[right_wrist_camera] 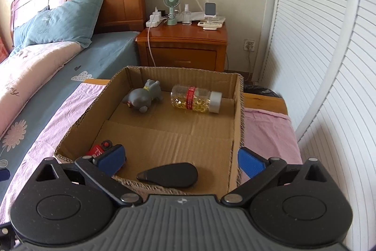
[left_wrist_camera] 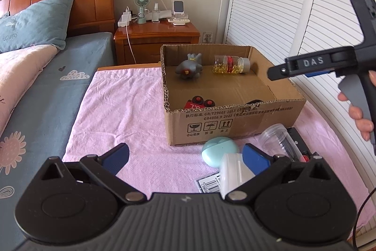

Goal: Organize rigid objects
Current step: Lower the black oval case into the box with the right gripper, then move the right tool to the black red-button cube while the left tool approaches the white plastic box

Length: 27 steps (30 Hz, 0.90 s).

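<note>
The cardboard box (right_wrist_camera: pixel 238 109) stands on the pink cloth (left_wrist_camera: pixel 122 114) that covers the surface, toward its far right corner.

Inside the box: a grey toy animal (right_wrist_camera: pixel 144 97) and a capsule bottle (right_wrist_camera: pixel 196 99) lie on their sides near the far wall, just apart from each other. A red toy car (right_wrist_camera: pixel 97 149) lies in the near left corner. A black teardrop-shaped piece (right_wrist_camera: pixel 170 174) lies flat against the near wall.

In front of the box, near the surface's near edge, lie a mint-green case (left_wrist_camera: pixel 215 149), a white plastic container (left_wrist_camera: pixel 232 173), a clear jar (left_wrist_camera: pixel 278 137) on its side and a barcode label (left_wrist_camera: pixel 208 184), crowded together.

The right gripper (right_wrist_camera: pixel 179 160) hangs over the box's near wall, fingers spread wide, nothing between them; the black piece lies below the gap. A hand (left_wrist_camera: pixel 359 114) grips its handle.

The left gripper (left_wrist_camera: pixel 185 155) hovers over the cloth, fingers wide and empty; its right finger overlaps the white container in view, contact cannot be told.

A bed (left_wrist_camera: pixel 47 91) borders the surface's left edge; a nightstand (right_wrist_camera: pixel 183 46) stands beyond.
</note>
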Tool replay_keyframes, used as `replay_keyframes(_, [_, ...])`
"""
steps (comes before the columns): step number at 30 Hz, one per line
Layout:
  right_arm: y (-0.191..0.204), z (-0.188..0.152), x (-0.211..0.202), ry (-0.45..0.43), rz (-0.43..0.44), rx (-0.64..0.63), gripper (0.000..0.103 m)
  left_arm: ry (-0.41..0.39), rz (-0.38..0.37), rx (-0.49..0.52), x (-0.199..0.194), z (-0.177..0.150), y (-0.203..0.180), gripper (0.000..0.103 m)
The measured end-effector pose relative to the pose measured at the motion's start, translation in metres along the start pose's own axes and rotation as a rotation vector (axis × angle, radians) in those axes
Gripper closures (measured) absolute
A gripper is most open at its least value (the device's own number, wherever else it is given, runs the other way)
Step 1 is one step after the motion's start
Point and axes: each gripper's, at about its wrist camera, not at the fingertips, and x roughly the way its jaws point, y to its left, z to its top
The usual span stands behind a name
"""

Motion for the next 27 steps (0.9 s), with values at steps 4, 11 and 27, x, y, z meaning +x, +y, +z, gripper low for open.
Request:
replay_keyframes(4, [-0.015, -0.019, -0.013, -0.012, -0.022, 0.037, 0.000, 0.005, -0.001, 0.013, -0.004, -0.003, -0.006, 0.001])
replay_keyframes(11, [-0.049, -0.054, -0.006, 0.072, -0.106, 0.062, 0.000, 0.010, -0.008, 0.038, -0.007, -0.006, -0.017, 0.001])
replay_keyframes(27, [-0.077, -0.108, 0.016, 0.245, -0.092, 0.067, 0.000, 0.024, -0.005, 0.064, -0.011, -0.011, -0.030, 0.001])
